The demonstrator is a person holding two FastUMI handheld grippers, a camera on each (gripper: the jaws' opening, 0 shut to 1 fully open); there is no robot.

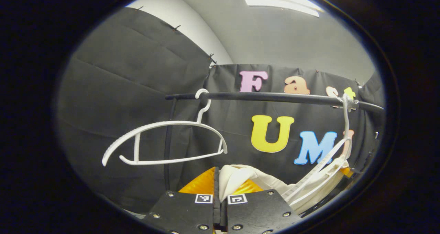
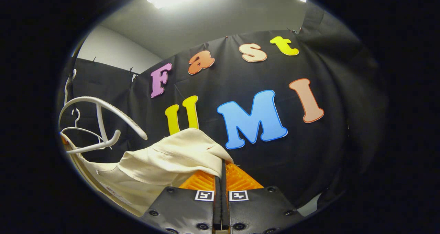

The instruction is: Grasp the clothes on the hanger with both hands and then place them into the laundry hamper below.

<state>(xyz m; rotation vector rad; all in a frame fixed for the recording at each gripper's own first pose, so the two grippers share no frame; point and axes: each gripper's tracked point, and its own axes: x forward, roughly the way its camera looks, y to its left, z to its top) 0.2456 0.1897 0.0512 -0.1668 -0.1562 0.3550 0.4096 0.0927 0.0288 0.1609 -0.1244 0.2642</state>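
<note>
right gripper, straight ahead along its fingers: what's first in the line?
The cream cloth garment already pinched between the right gripper's orange ribbed fingers. Beyond that fold, probably the black cloth booth wall; depth to it is unclear.

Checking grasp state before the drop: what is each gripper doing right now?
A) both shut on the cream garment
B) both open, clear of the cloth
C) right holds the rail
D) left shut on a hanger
A: the cream garment is pinched between the closed orange fingers of the right gripper, and likewise in the left gripper.
</note>
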